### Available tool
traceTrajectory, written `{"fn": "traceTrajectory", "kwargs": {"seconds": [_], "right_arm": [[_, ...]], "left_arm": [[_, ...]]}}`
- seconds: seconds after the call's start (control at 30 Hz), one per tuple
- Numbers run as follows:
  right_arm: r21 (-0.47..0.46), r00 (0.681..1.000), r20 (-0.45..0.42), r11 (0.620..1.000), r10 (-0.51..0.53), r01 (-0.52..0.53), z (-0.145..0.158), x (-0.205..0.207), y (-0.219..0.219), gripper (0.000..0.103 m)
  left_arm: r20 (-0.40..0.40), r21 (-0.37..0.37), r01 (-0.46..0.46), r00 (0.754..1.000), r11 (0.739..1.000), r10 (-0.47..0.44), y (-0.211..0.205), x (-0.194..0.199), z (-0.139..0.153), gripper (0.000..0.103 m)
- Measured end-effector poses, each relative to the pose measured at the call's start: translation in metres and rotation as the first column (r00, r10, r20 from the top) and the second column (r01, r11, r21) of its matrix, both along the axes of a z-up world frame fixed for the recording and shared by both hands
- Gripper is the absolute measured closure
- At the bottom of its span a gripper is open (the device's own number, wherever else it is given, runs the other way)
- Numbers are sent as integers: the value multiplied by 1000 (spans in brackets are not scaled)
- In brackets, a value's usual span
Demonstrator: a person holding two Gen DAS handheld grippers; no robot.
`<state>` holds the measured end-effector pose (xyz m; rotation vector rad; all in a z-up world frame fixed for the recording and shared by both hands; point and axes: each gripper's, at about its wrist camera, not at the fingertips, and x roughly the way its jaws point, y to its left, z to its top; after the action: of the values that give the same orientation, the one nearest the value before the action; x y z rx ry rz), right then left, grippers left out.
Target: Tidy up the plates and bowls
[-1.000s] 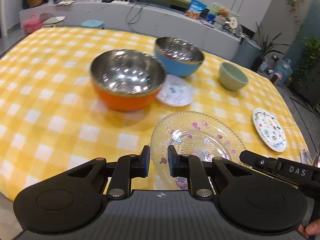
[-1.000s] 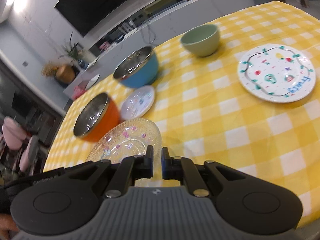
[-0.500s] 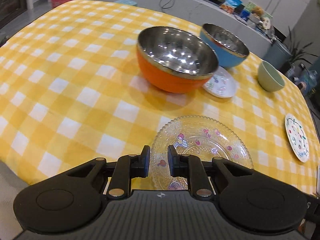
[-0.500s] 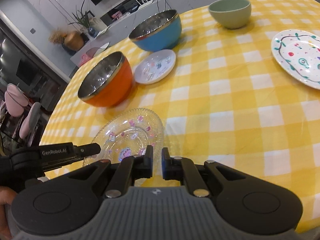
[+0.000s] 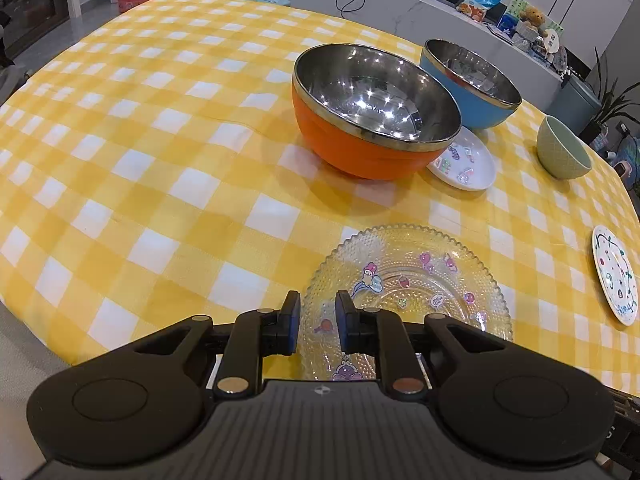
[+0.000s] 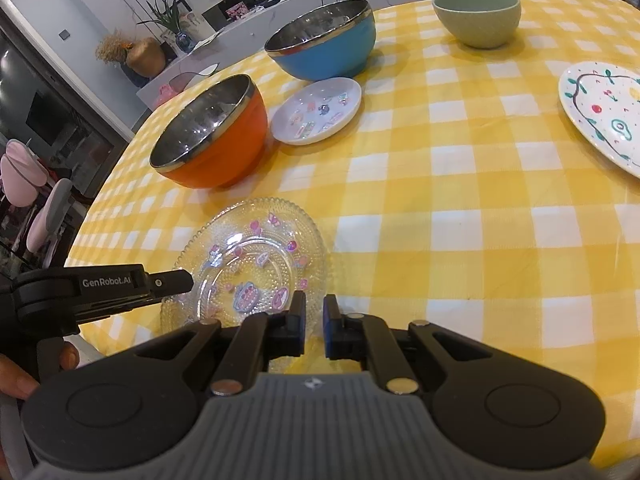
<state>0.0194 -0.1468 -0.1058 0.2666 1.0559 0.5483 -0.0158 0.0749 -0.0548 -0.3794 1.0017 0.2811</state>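
Yellow-checked surface (image 5: 168,128): carries all the dishes.
Orange bowl (image 5: 372,116): steel-lined, stiff, likely light; grip its rim.
Blue bowl (image 5: 472,84): just behind the orange one.
Glass plate (image 5: 420,280): at the near edge; probably slippery and fragile; take its beaded rim.
Left hand-held gripper (image 5: 317,324): narrowly parted over the plate's rim, seemingly pinching nothing.
Right hand-held gripper (image 6: 313,326): pressed nearly together, empty.

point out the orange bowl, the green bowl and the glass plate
orange bowl (image 5: 360,152), left wrist view, on its orange outer wall
green bowl (image 6: 478,26), right wrist view, on its outer wall
glass plate (image 6: 256,256), right wrist view, on its patterned middle
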Motion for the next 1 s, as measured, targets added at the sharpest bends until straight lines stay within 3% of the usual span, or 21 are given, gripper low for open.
{"fn": "traceTrajectory", "kwargs": {"seconds": [0.27,0.4,0.47,0.53,0.73,0.87,1.0], "right_arm": [[22,1000,18,1000,-11,10,7,-2,-6,89],[23,998,55,999,-41,40,16,-3,-12,62],[17,995,77,998,-66,65,23,-2,-18,54],[-1,991,93,995,-96,96,29,1,-25,38],[-75,967,190,980,-167,184,49,18,-55,38],[-76,923,257,946,-285,314,59,33,-92,38],[-112,882,303,905,-361,409,61,52,-130,38]], "left_arm": [[48,-24,-19,999,1000,20,2,-4,7,77],[140,-41,45,989,998,-39,-5,-7,20,76],[175,-17,90,981,996,-85,-14,-7,29,76],[195,-18,131,973,991,-125,-25,-5,37,76],[267,-42,240,938,970,-221,-65,12,57,76],[319,-34,297,908,954,-271,-96,27,61,76],[365,-72,354,880,933,-305,-121,41,57,72]]}}
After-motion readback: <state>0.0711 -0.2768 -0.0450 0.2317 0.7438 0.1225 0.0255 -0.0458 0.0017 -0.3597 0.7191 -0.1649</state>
